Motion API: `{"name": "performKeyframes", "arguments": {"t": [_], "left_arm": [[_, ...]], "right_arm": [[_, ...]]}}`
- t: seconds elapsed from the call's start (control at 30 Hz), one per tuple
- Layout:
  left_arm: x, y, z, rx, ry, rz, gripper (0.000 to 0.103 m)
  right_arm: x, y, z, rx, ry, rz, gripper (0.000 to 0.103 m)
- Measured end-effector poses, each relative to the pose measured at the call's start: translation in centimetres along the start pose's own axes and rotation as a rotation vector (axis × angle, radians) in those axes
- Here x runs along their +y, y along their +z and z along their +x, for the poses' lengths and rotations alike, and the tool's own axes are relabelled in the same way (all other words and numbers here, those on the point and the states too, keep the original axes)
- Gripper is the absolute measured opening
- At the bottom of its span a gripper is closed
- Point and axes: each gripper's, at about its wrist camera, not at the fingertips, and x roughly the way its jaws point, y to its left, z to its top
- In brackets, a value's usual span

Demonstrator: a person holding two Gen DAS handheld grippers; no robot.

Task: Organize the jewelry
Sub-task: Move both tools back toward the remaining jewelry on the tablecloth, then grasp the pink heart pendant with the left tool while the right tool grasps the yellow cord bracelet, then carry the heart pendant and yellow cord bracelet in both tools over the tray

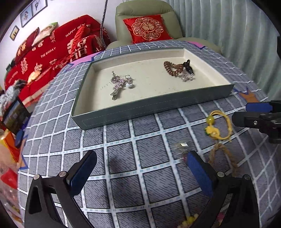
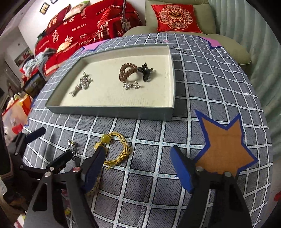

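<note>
A grey tray [image 1: 158, 105] with a cream lining holds a silver brooch [image 1: 119, 84], a brown spiral hair tie [image 1: 173, 68], a black claw clip [image 1: 188, 67] and a small silver piece [image 1: 187, 79]. In front of it on the checked cloth lie a yellow cord bracelet [image 2: 117, 149] with a bead and a small silver earring [image 2: 71, 145]. My right gripper [image 2: 138, 168] is open low over the cloth. Its left finger [image 2: 94, 168] covers the bracelet's left part. My left gripper [image 1: 142, 173] is open with only cloth between its fingers. The earring [image 1: 180, 147] lies just past its right fingertip.
A braided rope piece [image 1: 223, 157] lies beside the bracelet [image 1: 218, 126]. An orange star patch [image 2: 226, 149] with a blue border sits on the cloth at the right. Behind the table stand a green armchair [image 1: 149, 10] with a red cushion and a sofa under red covers [image 1: 52, 52].
</note>
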Motion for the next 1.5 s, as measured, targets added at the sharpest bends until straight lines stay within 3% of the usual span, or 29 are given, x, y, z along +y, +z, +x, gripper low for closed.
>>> {"name": "performKeyframes", "arguments": {"t": [0.2, 0.37, 0.4, 0.5, 0.63, 0.73, 0.8, 0.87, 0.9, 1.13, 1.5], "left_arm": [[0.8, 0.1, 0.1, 0.008, 0.011, -0.022, 0.103], [0.7, 0.0, -0.2, 0.018, -0.022, -0.036, 0.103], [0.5, 0.0, -0.2, 0.018, -0.025, -0.029, 0.095], [-0.3, -0.1, -0.1, 0.036, -0.039, -0.014, 0.091], [-1.0, -0.1, -0.4, 0.035, -0.069, -0.014, 0.075], [-1.4, 0.1, -0.5, 0.037, -0.095, -0.008, 0.06], [-1.7, 0.1, -0.5, 0.037, -0.117, -0.006, 0.041], [-1.9, 0.1, -0.6, 0.036, -0.126, 0.002, 0.03], [-2.0, 0.0, -0.7, 0.035, -0.133, 0.005, 0.027], [-0.8, -0.3, -1.7, 0.015, -0.188, -0.079, 0.027], [0.0, 0.3, -4.5, -0.062, -0.2, -0.09, 0.027]], "right_arm": [[0.4, -0.1, 1.0, 0.017, -0.028, -0.029, 0.072], [1.2, 0.1, 1.9, 0.027, -0.053, -0.07, 0.066], [1.5, 0.1, 2.0, 0.022, -0.067, -0.086, 0.065], [2.3, 0.0, 2.3, 0.016, -0.116, -0.149, 0.062], [2.7, -0.2, 2.1, 0.006, -0.103, -0.167, 0.051], [3.0, -0.3, 2.0, 0.005, -0.094, -0.181, 0.035], [3.2, -0.4, 1.9, 0.006, -0.087, -0.187, 0.023], [3.3, -0.5, 1.8, 0.009, -0.08, -0.19, 0.008], [3.4, -0.5, 1.8, 0.009, -0.081, -0.189, 0.006], [2.4, -1.6, 0.7, -0.004, -0.058, -0.131, 0.005], [1.0, -2.3, -3.0, -0.063, -0.011, -0.06, 0.005]]}}
